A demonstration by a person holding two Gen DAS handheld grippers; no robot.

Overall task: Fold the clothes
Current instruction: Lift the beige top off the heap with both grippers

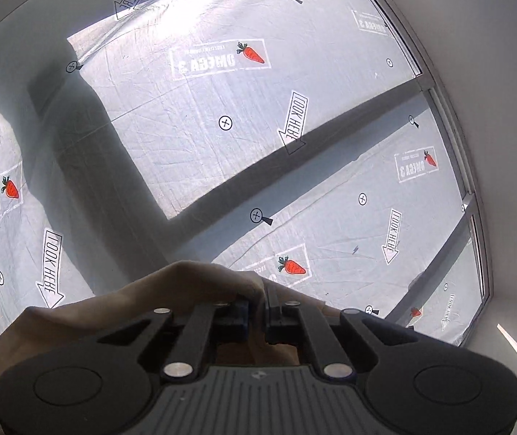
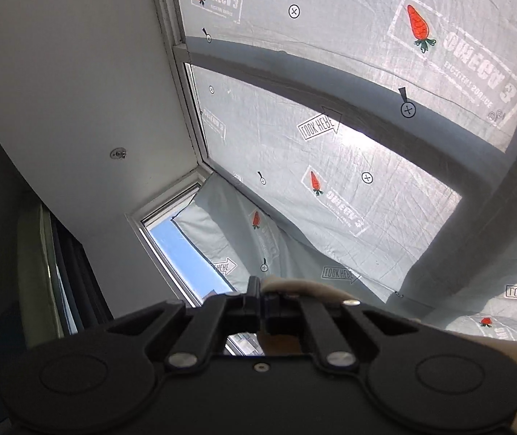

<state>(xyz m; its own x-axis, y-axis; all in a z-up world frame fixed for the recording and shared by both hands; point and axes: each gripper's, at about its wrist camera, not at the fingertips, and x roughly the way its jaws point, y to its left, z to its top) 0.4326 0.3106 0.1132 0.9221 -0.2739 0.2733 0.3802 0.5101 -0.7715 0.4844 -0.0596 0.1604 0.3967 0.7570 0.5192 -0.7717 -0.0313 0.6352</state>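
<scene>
A beige garment (image 1: 131, 301) drapes over my left gripper (image 1: 258, 308) from the left, and its edge is pinched between the closed black jaws. In the right wrist view a rolled edge of the same beige cloth (image 2: 305, 286) is caught in my right gripper (image 2: 262, 301), whose jaws are pressed together. Both grippers point upward at a window. The rest of the garment hangs out of sight below the cameras.
A pale sheet printed with carrots and arrows (image 1: 222, 123) covers the big window behind grey frame bars (image 1: 294, 152). White wall (image 2: 77, 72) flanks it. A corner of uncovered glass (image 2: 185, 250) shows blue sky, with a dark curtain (image 2: 69, 272) at the left.
</scene>
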